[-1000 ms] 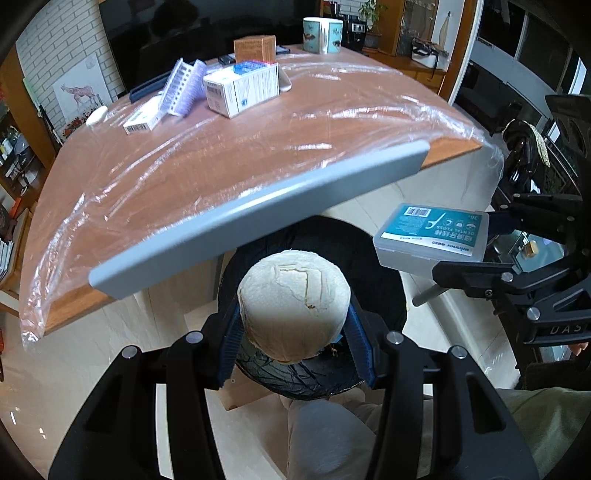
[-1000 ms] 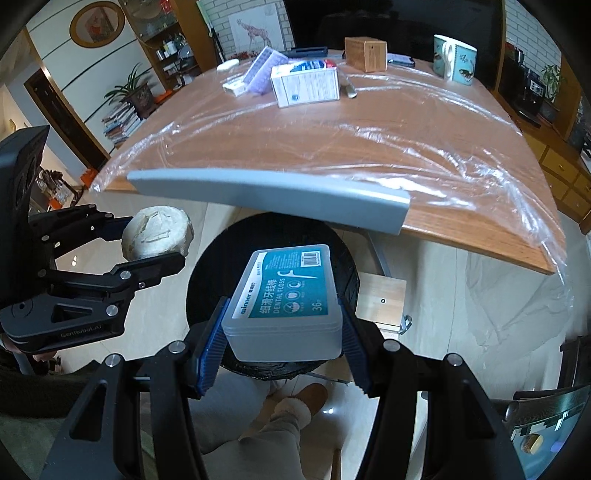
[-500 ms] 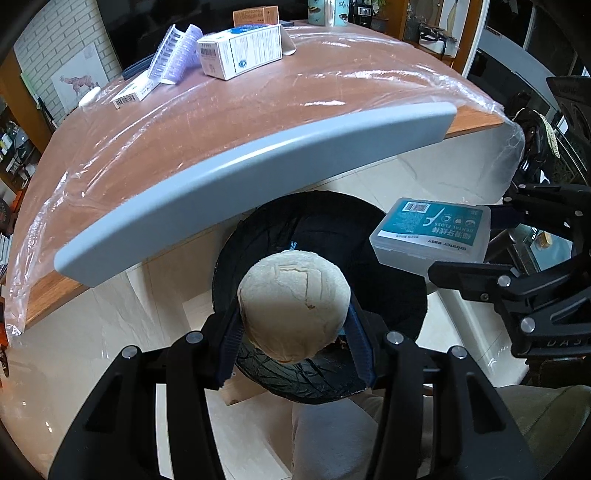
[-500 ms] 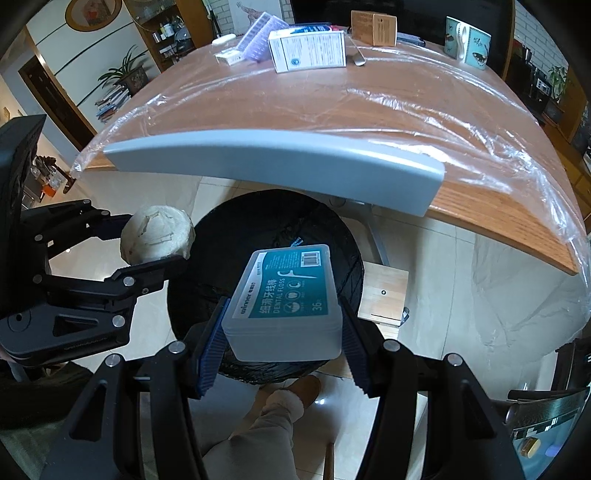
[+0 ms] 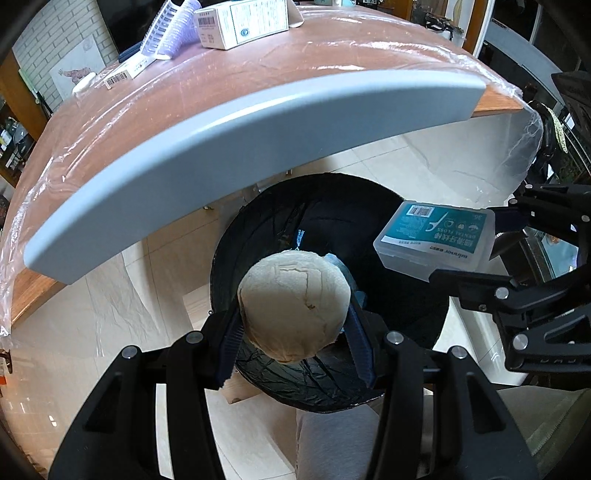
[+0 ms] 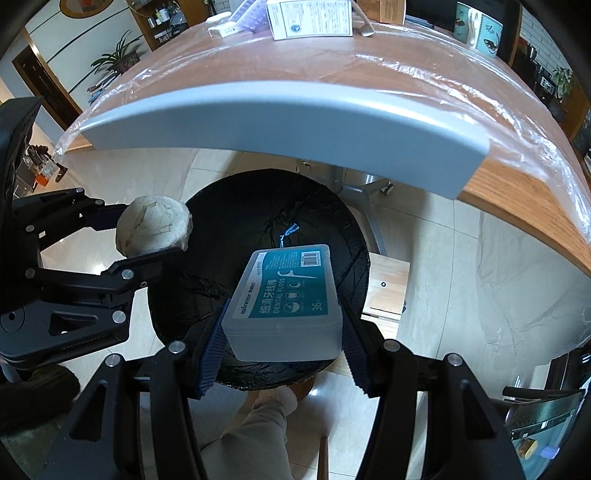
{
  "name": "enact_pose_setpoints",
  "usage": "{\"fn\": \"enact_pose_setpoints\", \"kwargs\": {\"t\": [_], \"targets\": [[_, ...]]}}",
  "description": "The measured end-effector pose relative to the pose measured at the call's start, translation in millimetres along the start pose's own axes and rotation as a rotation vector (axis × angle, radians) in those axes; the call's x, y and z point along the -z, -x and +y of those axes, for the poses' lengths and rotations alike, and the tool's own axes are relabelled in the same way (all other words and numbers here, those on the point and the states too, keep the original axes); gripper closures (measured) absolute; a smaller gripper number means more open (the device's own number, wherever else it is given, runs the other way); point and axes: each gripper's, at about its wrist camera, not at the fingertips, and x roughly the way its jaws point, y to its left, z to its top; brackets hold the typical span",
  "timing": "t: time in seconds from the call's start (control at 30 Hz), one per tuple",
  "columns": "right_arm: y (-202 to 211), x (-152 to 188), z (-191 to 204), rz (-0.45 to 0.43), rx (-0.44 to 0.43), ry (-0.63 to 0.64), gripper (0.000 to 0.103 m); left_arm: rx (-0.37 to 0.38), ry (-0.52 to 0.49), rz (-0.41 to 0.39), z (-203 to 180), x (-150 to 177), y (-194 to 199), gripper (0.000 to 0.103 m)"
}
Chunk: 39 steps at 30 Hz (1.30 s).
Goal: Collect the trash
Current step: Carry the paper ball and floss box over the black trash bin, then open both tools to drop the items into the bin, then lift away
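Observation:
My left gripper (image 5: 293, 314) is shut on a pale crumpled paper ball (image 5: 293, 304), held over the near rim of a round bin lined with a black bag (image 5: 288, 221). The right gripper (image 6: 282, 314) is shut on a clear dental floss box with a teal label (image 6: 284, 299), also above the bin (image 6: 266, 206). In the left wrist view the floss box (image 5: 436, 240) hangs over the bin's right side. In the right wrist view the paper ball (image 6: 153, 225) hangs at the bin's left edge in the left gripper (image 6: 147, 236).
A wooden table under clear plastic sheeting (image 5: 258, 62) stands just beyond the bin, with a grey rail (image 5: 240, 136) along its near edge. Boxes (image 5: 242, 22) and a mug (image 6: 480, 27) lie at its far side. A person's trouser leg (image 6: 255, 424) shows below.
Both grippers have sunk toward the bin with their loads. The bin looks larger, and the table edge has risen in both views.

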Motion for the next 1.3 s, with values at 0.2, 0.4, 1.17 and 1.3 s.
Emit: {"fn": "enact_pose_setpoints", "kwargs": {"t": [0.2,0.4,1.17,1.3], "targets": [[-8,1,-1,0.016,0.011,0.009,0.047,-0.008,0.004,0.016,2,2,-10,0.051],[-6,0,-6,-0.004,0.023,-0.020,0.041,0.034,0.036,0.001,15,-5,-17,0.036],[128,-68,6,-0.447,0.174,0.073,0.004,0.022,0.093,-0.421,76,-44,130,0.004],[113,-102,5,-0.443,0.159,0.055,0.004,-0.015,0.127,-0.422,109,-66,126,0.004]]}}
